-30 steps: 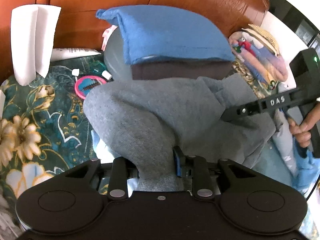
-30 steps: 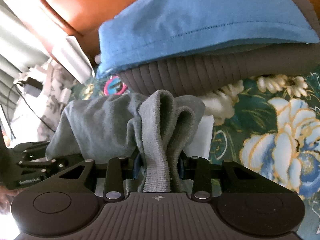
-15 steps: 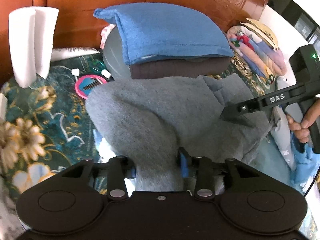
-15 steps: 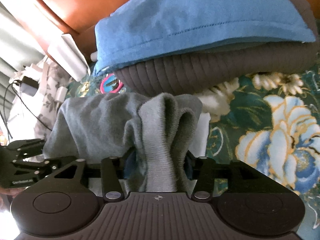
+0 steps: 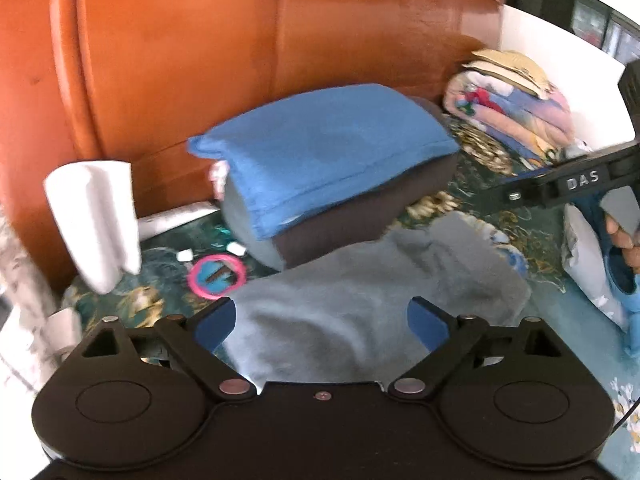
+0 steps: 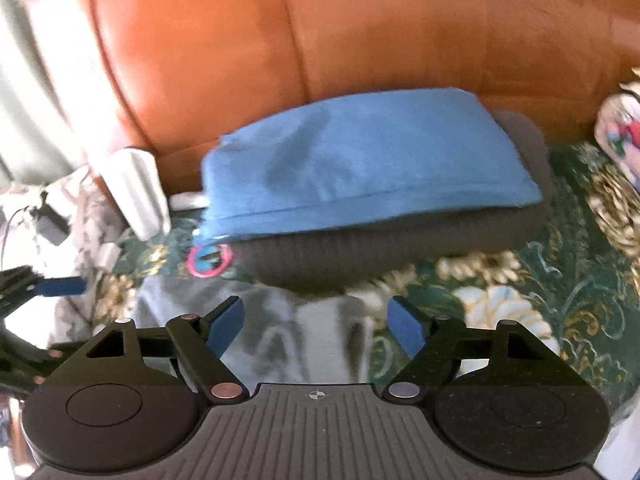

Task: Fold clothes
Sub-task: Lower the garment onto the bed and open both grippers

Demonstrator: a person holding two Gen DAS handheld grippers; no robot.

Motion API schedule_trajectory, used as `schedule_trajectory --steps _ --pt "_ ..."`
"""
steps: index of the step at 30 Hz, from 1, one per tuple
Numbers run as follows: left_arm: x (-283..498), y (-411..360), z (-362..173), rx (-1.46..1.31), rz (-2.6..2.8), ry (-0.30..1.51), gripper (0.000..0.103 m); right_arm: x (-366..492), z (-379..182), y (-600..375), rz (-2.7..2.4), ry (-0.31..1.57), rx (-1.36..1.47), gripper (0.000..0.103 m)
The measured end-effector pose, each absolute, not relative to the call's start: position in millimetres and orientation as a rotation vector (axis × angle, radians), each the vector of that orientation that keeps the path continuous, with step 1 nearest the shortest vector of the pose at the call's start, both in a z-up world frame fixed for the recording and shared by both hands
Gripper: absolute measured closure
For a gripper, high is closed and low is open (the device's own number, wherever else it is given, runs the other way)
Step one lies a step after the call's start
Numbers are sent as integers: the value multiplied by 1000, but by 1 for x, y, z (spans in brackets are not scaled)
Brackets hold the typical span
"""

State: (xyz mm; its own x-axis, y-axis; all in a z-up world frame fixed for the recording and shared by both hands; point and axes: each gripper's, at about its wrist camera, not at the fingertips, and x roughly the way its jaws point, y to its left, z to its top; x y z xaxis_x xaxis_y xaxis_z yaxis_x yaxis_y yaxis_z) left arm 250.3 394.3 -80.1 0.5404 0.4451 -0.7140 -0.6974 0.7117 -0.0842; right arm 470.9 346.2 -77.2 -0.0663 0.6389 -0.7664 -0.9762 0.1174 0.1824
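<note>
Bed with a green floral bedspread (image 5: 472, 216), backed by an orange-brown leather headboard (image 5: 280, 48); both views motion-blurred. Far left in the left wrist view: a white folded item (image 5: 96, 220) propped against the headboard, then a pink ring (image 5: 217, 276) on the spread. Centre: a blue folded cloth (image 5: 328, 156) stacked on a dark ribbed cushion (image 5: 360, 220). In front of that stack lies the grey garment (image 5: 360, 300), slumped in a loose, rounded heap on the bedspread, no longer pinched anywhere. Left gripper (image 5: 320, 320): jaws have just been opening and now stand wide, blue pads clear of the cloth on both sides, the garment lying below and between them. Right gripper (image 6: 316, 320): jaws likewise just opened and wide, nothing clamped; the grey fabric sits under them with a ridge of bunched cloth at its near edge. Far right: a stack of patterned folded bedding (image 5: 516, 120) by the wall. Judgement: the release of a fold is under way. To do it well, lift both grippers straight off so no pad drags the top layer; check the heap for lumps; if another fold is needed, re-grip at the two outer corners, not the bunched middle, and keep the garment clear of the pink ring.
</note>
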Motion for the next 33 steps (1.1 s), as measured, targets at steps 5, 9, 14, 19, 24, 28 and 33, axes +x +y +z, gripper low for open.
schedule_trajectory --steps 5,9,14,19,24,28,33 --pt "260 397 -96 -438 707 743 14 449 -90 357 1454 866 -548 27" --pt "261 398 -105 -447 730 751 26 447 -100 363 1431 917 -550 44" --pt "254 408 -112 -499 750 753 53 453 -111 366 1380 971 -536 77" --pt "246 418 -123 -534 786 776 71 463 -125 370 1321 987 -568 89" --pt "240 427 -138 -565 807 808 70 469 -141 376 1297 1008 -594 91" --pt "244 429 -144 -543 798 828 70 470 -149 380 1284 1023 -605 91" --pt "244 428 -138 -539 791 832 70 469 -145 381 1291 1028 -604 89"
